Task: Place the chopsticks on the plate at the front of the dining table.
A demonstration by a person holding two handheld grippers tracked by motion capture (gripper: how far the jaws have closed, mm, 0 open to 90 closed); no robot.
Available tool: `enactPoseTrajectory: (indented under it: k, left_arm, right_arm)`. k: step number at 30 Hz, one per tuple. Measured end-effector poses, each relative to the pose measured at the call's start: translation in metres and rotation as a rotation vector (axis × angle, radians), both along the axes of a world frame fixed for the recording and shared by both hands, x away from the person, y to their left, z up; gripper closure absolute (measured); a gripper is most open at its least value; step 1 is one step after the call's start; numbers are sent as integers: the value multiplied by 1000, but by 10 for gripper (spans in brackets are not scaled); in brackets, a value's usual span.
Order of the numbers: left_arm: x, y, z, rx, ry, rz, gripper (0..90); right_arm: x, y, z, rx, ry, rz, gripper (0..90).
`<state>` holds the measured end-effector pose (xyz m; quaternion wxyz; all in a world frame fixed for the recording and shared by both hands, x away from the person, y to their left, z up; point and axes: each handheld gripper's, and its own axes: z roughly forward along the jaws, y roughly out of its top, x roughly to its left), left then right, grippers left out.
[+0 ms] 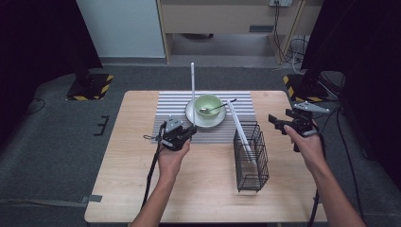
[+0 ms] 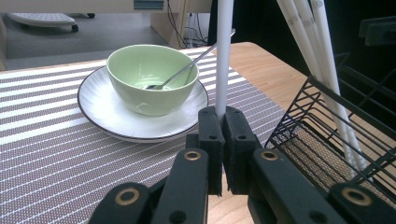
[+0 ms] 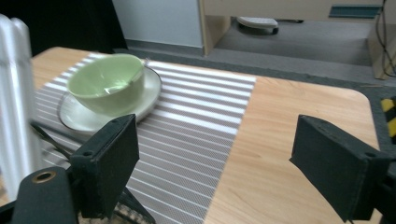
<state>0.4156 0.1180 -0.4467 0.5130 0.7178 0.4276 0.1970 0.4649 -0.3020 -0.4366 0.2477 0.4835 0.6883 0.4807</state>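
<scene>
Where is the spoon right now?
The spoon sits in the green bowl on the white plate, at the middle of the striped mat in the high view, its handle leaning toward the black wire basket.

Looks like a lab recording bay: black curtains (image 1: 33, 42), hazard-striped stand bases (image 1: 90, 87), grey carpet (image 1: 56, 156), loose cables (image 1: 288, 47), lone wooden table (image 1: 127, 189) with staged tableware.
</scene>
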Motion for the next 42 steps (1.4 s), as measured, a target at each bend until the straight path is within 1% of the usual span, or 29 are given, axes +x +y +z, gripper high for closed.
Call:
enactPoseTrajectory:
  k: [2, 4, 6, 8, 11, 13, 15, 18, 19, 22, 27, 30, 31, 34, 37, 39, 42]
  left_arm:
    - [1, -3, 0, 1, -4, 2, 868]
    - [3, -4, 0, -2, -5, 6, 868]
    - [3, -5, 0, -14, -5, 11, 868]
    - [4, -5, 0, -17, -7, 12, 868]
    - [6, -6, -1, -12, -6, 14, 868]
    - [7, -6, -1, -16, -5, 19, 868]
    - [8, -6, -1, -23, -3, 24, 868]
    - [10, -6, -1, -23, -4, 30, 868]
    - [10, -6, -1, -23, -4, 33, 868]
    - [11, -6, -1, -21, -3, 39, 868]
    - [13, -6, -2, -17, 0, 51, 868]
    - [15, -6, -3, -15, 4, 61, 868]
    - [16, -6, -4, -16, 6, 66, 868]
    - [18, -7, -6, -13, 12, 74, 867]
    - [20, -7, -8, -12, 16, 80, 867]
    - [22, -7, -9, -5, 18, 86, 868]
    - [24, -5, -10, -3, 23, 100, 867]
  right_arm:
    - [-1, -1, -8, 1, 4, -5, 142]
    - [-3, -2, -17, -14, 17, -15, 138]
    - [-5, -3, -27, -26, 48, -25, 126]
    - [-9, -4, -36, -16, 65, -36, 134]
    - [-15, -5, -55, -39, 100, -43, 130]
    - [-17, -5, -63, -38, 121, -47, 127]
    - [-18, -4, -70, -51, 144, -51, 125]
    - [-20, -1, -75, -74, 157, -58, 126]
    - [-21, -1, -76, -70, 162, -60, 130]
    - [-23, 1, -81, -83, 174, -68, 130]
    - [-26, 5, -92, -117, 191, -63, 126]
    - [-26, 9, -97, -144, 214, -66, 118]
    - [-26, 10, -99, -145, 216, -67, 119]
    - [-27, 13, -103, -172, 220, -65, 116]
    - [-27, 16, -107, -198, 219, -83, 117]
    - [-27, 16, -110, -196, 219, -99, 118]
    - [-27, 14, -113, -194, 228, -104, 118]
